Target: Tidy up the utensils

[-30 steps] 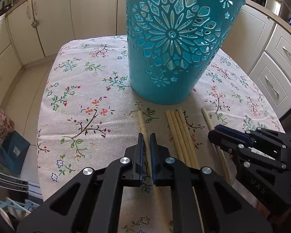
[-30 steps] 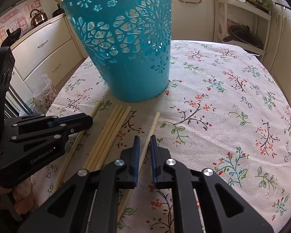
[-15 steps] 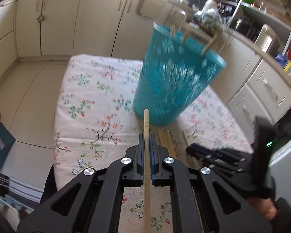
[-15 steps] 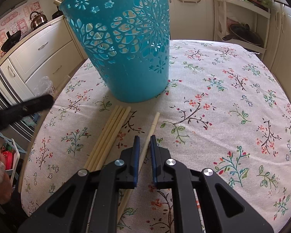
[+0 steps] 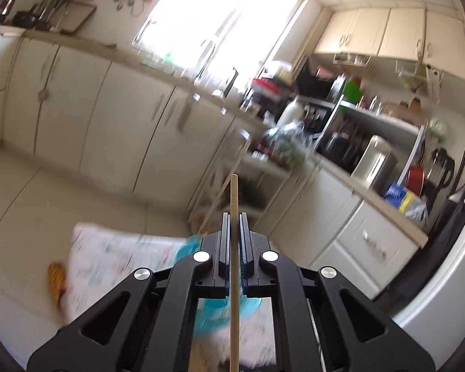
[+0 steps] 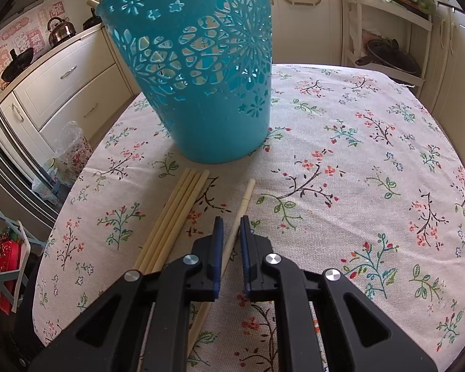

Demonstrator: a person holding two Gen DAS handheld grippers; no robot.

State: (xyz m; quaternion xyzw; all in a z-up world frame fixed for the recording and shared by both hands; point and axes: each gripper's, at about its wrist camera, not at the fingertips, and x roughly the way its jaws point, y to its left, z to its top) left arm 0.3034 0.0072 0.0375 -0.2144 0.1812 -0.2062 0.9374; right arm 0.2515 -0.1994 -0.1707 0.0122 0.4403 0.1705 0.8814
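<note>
While our left gripper (image 5: 234,226) stays clamped on one wooden chopstick (image 5: 233,204) pointing to twelve o'clock, lifted well above the teal basket (image 5: 187,246), our right gripper (image 6: 231,232) hangs over the floral tablecloth (image 6: 372,167), jaws slightly apart around a single chopstick (image 6: 244,201) without pressing it. Four more chopsticks (image 6: 176,210) lie bundled at ten o'clock, just below that basket.

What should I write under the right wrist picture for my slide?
Right gripper straddles a single pale wooden chopstick on the floral tablecloth, beside four bundled chopsticks and a teal cut-out plastic basket.
</note>
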